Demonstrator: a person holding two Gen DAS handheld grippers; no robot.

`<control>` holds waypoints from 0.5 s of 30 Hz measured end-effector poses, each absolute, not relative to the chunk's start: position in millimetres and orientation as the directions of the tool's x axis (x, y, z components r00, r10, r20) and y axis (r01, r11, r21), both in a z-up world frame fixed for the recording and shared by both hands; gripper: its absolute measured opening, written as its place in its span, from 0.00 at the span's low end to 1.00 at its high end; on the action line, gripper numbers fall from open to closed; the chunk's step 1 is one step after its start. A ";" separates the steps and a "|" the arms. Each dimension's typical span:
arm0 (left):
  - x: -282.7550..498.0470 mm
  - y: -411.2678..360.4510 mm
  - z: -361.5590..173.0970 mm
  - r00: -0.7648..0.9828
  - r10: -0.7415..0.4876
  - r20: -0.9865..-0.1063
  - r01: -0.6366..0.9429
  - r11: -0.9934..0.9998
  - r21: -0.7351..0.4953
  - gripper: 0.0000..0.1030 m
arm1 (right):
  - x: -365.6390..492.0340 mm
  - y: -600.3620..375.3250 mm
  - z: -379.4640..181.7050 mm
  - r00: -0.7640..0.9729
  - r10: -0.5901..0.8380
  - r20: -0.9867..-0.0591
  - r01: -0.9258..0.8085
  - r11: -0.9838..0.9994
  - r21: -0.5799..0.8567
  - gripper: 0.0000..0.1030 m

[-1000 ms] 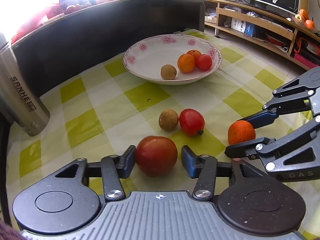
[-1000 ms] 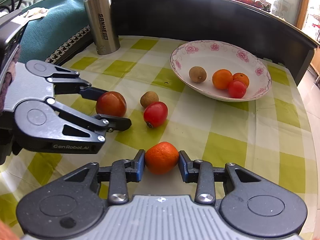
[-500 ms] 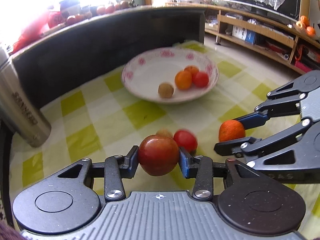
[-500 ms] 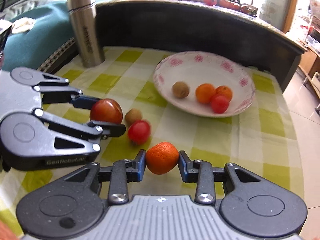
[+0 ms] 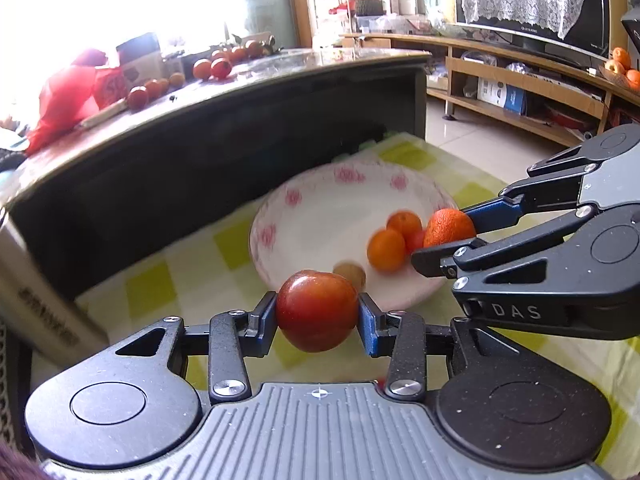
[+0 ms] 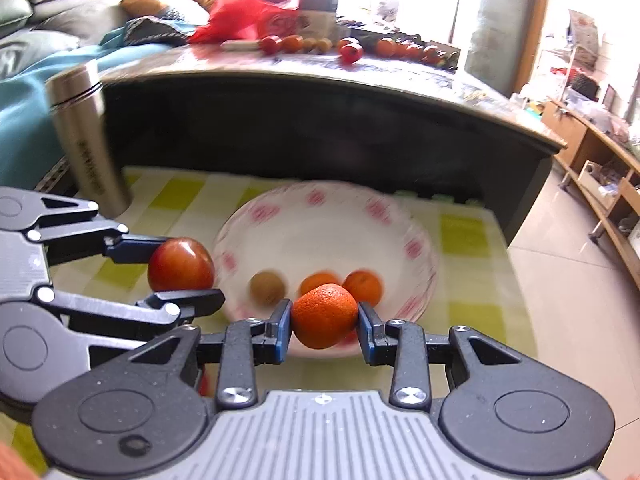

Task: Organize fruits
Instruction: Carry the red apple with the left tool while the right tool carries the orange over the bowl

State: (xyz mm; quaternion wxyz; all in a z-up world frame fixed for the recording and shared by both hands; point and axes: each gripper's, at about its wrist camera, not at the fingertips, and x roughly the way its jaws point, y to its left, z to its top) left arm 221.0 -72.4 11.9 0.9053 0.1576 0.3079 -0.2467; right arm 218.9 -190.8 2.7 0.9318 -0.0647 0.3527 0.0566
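While both claws are up off the checked cloth (image 5: 168,288), we carry one fruit each: left gripper (image 5: 318,312) is clamped on the red apple (image 5: 316,310), blue pads tight on both its sides; right gripper (image 6: 324,318) is clamped on the orange (image 6: 324,314) the same way

Left wrist view: our right gripper (image 5: 448,240) comes in from the right, its orange (image 5: 448,228) sitting over the near-right rim of the flowered bowl (image 5: 320,200). Apple is just short of the bowl's near edge, above the cloth

Right wrist view: our left gripper (image 6: 184,266) with the apple (image 6: 180,264) is at the bowl's (image 6: 320,216) left rim

Bowl holds two small oranges (image 5: 386,250) (image 5: 404,224), a brown fruit (image 6: 267,289) and a red one mostly hidden behind the orange we hold. All blurred

Steel flask (image 6: 86,144) stands upright at the cloth's far-left corner, well apart from the bowl, against the dark table (image 6: 320,120) behind
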 end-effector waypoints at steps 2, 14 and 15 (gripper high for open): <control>228.5 -77.7 12.6 0.696 -0.348 -0.629 0.542 0.828 0.141 0.48 | 228.1 -194.2 3.5 0.752 0.046 -0.657 -0.140 0.986 -0.091 0.39; 273.5 -99.1 0.5 0.712 -0.313 -0.628 0.509 0.847 0.155 0.48 | 281.0 -207.5 -9.0 0.770 0.000 -0.638 -0.110 0.985 -0.133 0.39; 276.0 -99.8 -0.6 0.714 -0.312 -0.627 0.506 0.848 0.155 0.48 | 284.2 -208.6 -10.3 0.772 -0.001 -0.636 -0.109 0.985 -0.134 0.39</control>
